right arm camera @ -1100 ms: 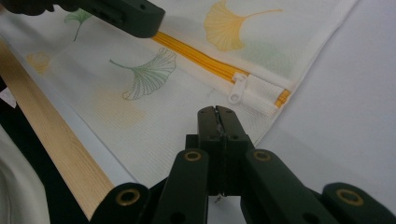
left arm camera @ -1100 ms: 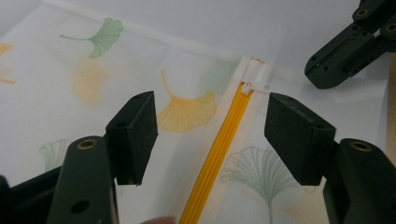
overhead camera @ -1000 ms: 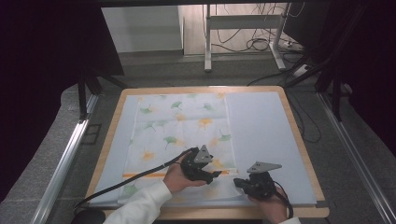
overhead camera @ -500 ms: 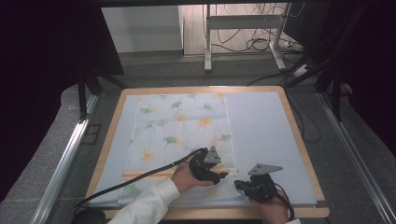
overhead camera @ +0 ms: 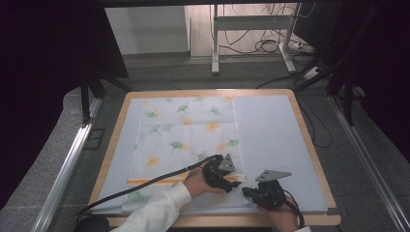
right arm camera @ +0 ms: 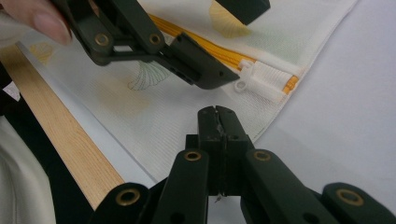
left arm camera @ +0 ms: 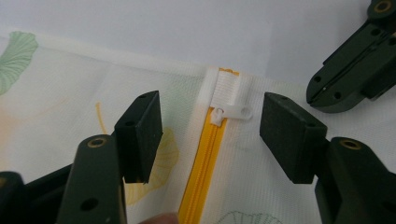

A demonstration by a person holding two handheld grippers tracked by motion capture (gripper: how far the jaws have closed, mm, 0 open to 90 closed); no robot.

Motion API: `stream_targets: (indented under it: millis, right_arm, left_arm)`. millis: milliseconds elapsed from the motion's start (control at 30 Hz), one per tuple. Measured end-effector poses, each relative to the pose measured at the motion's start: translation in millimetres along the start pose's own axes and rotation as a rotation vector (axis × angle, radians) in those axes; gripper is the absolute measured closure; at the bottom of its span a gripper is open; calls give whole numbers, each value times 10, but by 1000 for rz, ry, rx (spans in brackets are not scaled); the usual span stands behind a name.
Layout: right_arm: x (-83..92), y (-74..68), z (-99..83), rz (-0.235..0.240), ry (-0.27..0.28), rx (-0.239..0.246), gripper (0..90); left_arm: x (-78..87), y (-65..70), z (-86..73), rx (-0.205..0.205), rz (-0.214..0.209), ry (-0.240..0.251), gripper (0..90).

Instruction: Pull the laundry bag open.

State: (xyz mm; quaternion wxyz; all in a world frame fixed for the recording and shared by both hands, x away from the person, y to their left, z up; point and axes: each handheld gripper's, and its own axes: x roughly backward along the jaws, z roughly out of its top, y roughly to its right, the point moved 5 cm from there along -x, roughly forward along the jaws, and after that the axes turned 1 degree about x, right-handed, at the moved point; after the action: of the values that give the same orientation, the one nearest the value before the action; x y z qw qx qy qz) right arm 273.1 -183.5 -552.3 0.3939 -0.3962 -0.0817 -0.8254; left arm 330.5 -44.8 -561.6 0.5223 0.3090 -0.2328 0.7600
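Wooden-rimmed desk [overhead camera: 309, 140] under a pale blue sheet [overhead camera: 270, 140]. On it, lying flat, a white mesh pouch [overhead camera: 186, 140] printed with green and orange leaves, its near right corner by both tools. Along its near edge, a yellow zipper [left arm camera: 205, 154], closed up to the white end tab; white slider and pull [left arm camera: 232, 113] at that right end, flat on the fabric. Left tongs [left arm camera: 210, 128] apart, straddling the slider without touching it, jaws just closing inward. Right tongs [right arm camera: 217, 116] together, empty, tips on the pouch corner just beside the zipper end
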Motion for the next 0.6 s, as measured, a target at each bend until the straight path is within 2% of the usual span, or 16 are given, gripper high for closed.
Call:
stream_targets:
  millis: [100,200,233,367,533,600]
  right_arm:
    - [-6,-3,-1,1,0,1,894]
    - [-4,-5,-1,3,-3,2,894]
    - [-4,-5,-1,4,-3,2,894]
    - [-3,-2,2,3,-3,2,894]
    - [-7,-3,5,3,-2,1,894]
    - [-5,0,7,1,-4,4,893]
  left_arm:
    - [-34,-15,32,20,-5,6,415]
    - [-56,-40,73,12,-5,0,425]
    - [-71,-39,88,25,-9,6,430]
    - [-123,-54,107,25,-23,0,456]
    - [-125,-77,127,51,-47,0,518]
    - [-132,-80,131,59,-68,-4,583]
